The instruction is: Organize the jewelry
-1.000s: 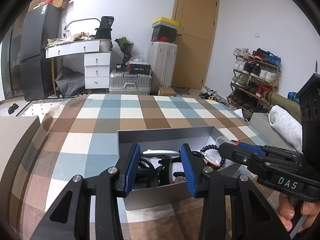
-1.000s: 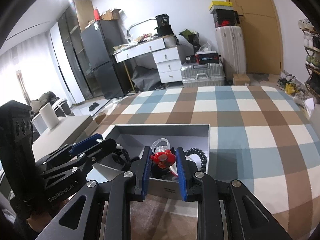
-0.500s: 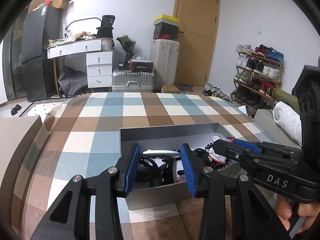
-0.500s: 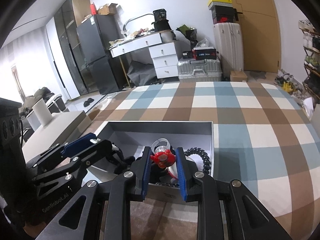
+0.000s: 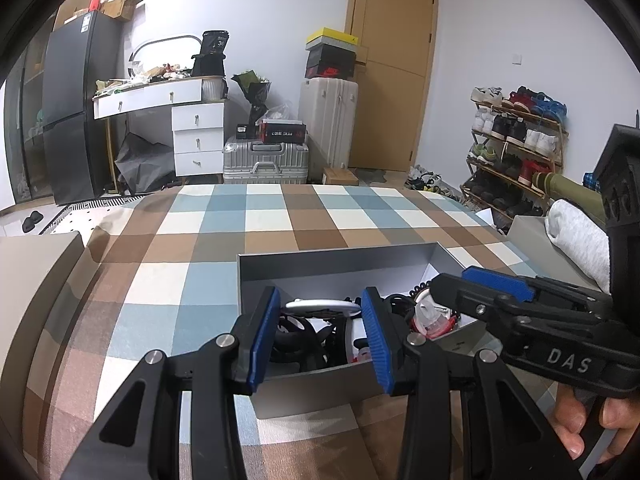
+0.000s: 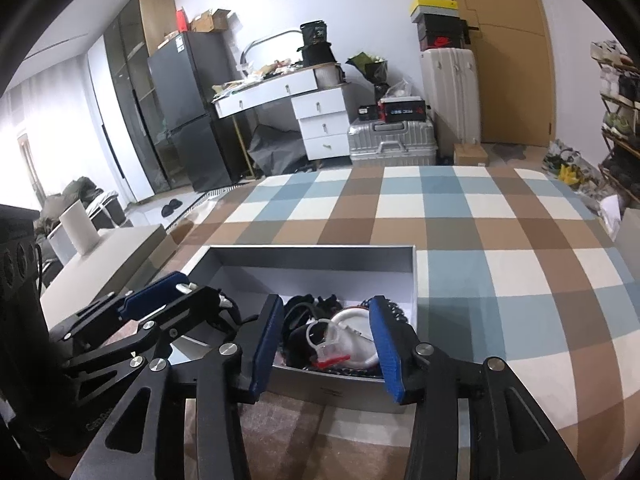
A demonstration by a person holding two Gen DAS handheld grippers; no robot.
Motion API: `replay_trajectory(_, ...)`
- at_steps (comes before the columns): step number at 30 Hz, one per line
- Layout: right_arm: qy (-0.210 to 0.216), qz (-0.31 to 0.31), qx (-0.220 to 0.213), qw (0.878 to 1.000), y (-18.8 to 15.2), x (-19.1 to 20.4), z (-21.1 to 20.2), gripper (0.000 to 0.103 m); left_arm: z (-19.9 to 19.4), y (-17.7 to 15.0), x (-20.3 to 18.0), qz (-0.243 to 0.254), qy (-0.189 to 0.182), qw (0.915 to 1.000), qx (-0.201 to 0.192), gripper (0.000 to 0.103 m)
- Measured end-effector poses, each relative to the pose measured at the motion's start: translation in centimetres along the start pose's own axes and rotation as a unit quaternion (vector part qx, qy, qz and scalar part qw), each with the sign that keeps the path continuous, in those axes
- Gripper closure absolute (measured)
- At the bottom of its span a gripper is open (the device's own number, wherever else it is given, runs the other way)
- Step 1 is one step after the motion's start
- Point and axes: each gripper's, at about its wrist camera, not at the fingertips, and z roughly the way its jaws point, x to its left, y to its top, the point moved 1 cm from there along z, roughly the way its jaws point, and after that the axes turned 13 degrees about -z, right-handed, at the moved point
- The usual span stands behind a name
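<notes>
Left wrist view: the left gripper (image 5: 320,332) hangs with its jaws spread wide and empty over the near wall of a grey open box (image 5: 336,268). The box sits on a checked blue, brown and white cloth (image 5: 224,232), near its front edge, long axis running left to right. Inside lie tangled black bands (image 5: 296,334), a white oval piece (image 5: 322,307) lying crosswise, and toward the right end a clear and red ornament (image 5: 434,322). The right gripper (image 5: 444,292) reaches in from the right above that end of the box.

Right wrist view: the right gripper (image 6: 326,344) has its jaws released, wide apart, nothing between them. Below, in the box's (image 6: 312,258) near right corner, the ornament (image 6: 334,344) rests on a white bangle (image 6: 356,336), beside a black beaded string (image 6: 394,312); black bands (image 6: 308,304) lie behind. The far half of the box floor is bare. The left gripper (image 6: 200,300) comes in from the left over the box's left end; its jaws stand apart.
</notes>
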Motion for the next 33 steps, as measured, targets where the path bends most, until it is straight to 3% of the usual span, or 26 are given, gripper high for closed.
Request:
replay_trajectory(15,-0.008,-0.01,-0.011,1.0,-0.3,0.0,-1.2,0.034,0.3,0.2,0.6,-0.021,-0.01,0.9996,0.013,0.066)
replay_trajectory(17,-0.006,-0.008,-0.015,1.0,-0.3,0.0,-1.5,0.031,0.2,0.2,0.7,-0.024,-0.011,0.9996,0.012,0.057)
replay_trajectory(18,-0.006,-0.008,-0.016,1.0,-0.3,-0.1,-1.7,0.03,0.2,0.2,0.8,-0.026,-0.007,0.9996,0.011,0.045)
replay_trajectory(19,-0.006,-0.008,-0.017,1.0,-0.3,-0.1,-1.8,0.028,0.0,0.2,0.8,-0.028,-0.01,0.9995,0.009,0.041)
replay_trajectory(23,-0.01,-0.004,-0.018,1.0,-0.8,-0.6,-2.3,0.019,-0.5,0.2,1.0,-0.034,-0.01,0.9994,0.004,0.031)
replay_trajectory(25,-0.01,-0.002,-0.016,1.0,-1.2,-0.9,-2.6,0.017,-0.8,0.2,1.2,-0.039,-0.013,0.9992,-0.001,0.021)
replay_trajectory(29,-0.008,0.005,-0.02,1.0,-1.9,-1.6,-3.3,0.008,-1.4,-0.1,1.2,-0.04,-0.018,0.999,-0.001,0.018)
replay_trajectory(33,0.003,0.011,-0.028,1.0,-2.4,-2.0,-4.3,0.0,-2.2,-0.4,1.2,-0.04,-0.012,0.9991,-0.003,0.001)
